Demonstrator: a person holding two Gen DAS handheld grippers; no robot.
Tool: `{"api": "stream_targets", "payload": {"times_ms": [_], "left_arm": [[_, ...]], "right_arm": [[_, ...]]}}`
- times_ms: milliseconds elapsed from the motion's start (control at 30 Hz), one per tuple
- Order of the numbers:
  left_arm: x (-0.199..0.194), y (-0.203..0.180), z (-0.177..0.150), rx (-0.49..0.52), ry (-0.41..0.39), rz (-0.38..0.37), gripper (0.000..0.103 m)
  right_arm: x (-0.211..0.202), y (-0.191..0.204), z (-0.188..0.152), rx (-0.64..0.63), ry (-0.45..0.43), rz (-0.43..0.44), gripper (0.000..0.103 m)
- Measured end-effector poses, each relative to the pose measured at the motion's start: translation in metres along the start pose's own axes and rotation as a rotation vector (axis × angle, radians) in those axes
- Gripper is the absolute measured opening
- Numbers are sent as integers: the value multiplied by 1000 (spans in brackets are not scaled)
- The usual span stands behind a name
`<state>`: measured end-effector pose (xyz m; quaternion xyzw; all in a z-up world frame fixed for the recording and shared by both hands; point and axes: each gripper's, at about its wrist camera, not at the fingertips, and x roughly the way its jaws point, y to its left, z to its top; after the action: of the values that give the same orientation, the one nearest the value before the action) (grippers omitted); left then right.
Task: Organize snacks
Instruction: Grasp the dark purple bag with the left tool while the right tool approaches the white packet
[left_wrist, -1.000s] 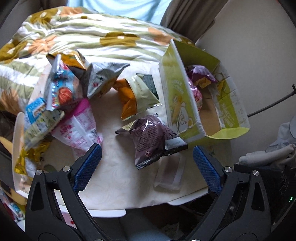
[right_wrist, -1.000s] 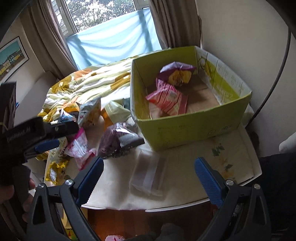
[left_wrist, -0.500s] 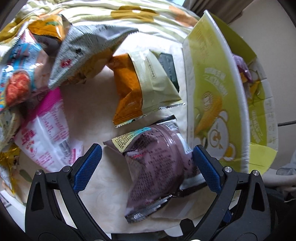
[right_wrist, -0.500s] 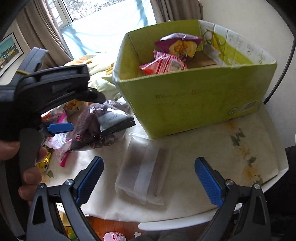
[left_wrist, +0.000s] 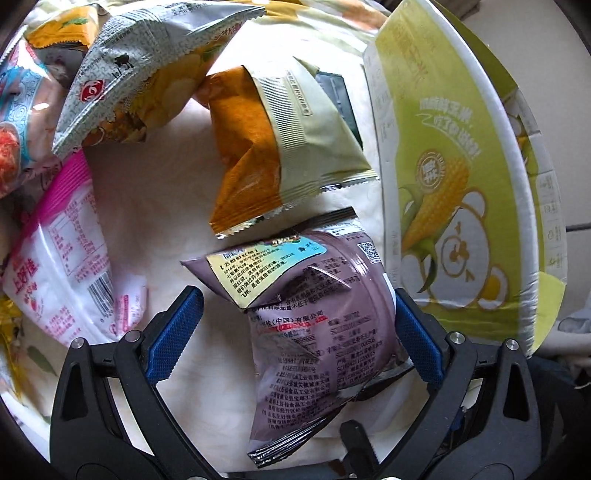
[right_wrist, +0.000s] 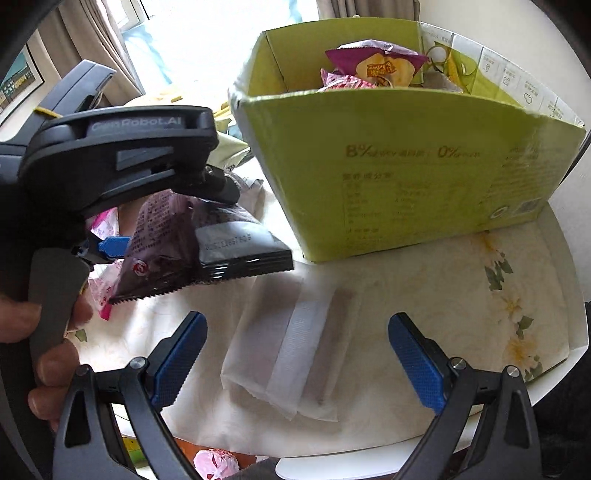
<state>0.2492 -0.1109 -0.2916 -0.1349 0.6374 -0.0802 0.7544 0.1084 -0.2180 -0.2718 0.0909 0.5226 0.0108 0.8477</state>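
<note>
In the left wrist view, your left gripper (left_wrist: 295, 332) stands wide open, its blue pads on either side of the purple snack bag (left_wrist: 314, 317) at lower centre; the right pad looks close against the bag, the left pad apart from it. Above the bag lies an orange and beige packet (left_wrist: 280, 147), a grey packet (left_wrist: 140, 74) sits at upper left, and a pink and white bag (left_wrist: 62, 266) at the left edge. The green box (left_wrist: 454, 184) fills the right side, just beside the purple bag.

In the right wrist view, your right gripper (right_wrist: 295, 362) is open too, holding nothing, over a clear flat packet (right_wrist: 291, 354) on the bench (right_wrist: 461, 295) at lower centre. The left gripper appears at centre left above the purple bag. The green box at upper right holds a magenta snack bag (right_wrist: 376, 66).
</note>
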Motion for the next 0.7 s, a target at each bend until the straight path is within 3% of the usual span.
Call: {"api": "stream_targets", "payload": {"times_ms": [300,633,700], "left_arm": [[-8,15,-11,76,8,18,68],[-22,21,-34,196,-24,80,63],[-24,22,-39,239,-32,93,63]], "right_arm": [[9,0,-1,8,27,-18,94],[16,6,-4,-15,43,-47,87],[22,9,-4,-13,52,-54,78]]}}
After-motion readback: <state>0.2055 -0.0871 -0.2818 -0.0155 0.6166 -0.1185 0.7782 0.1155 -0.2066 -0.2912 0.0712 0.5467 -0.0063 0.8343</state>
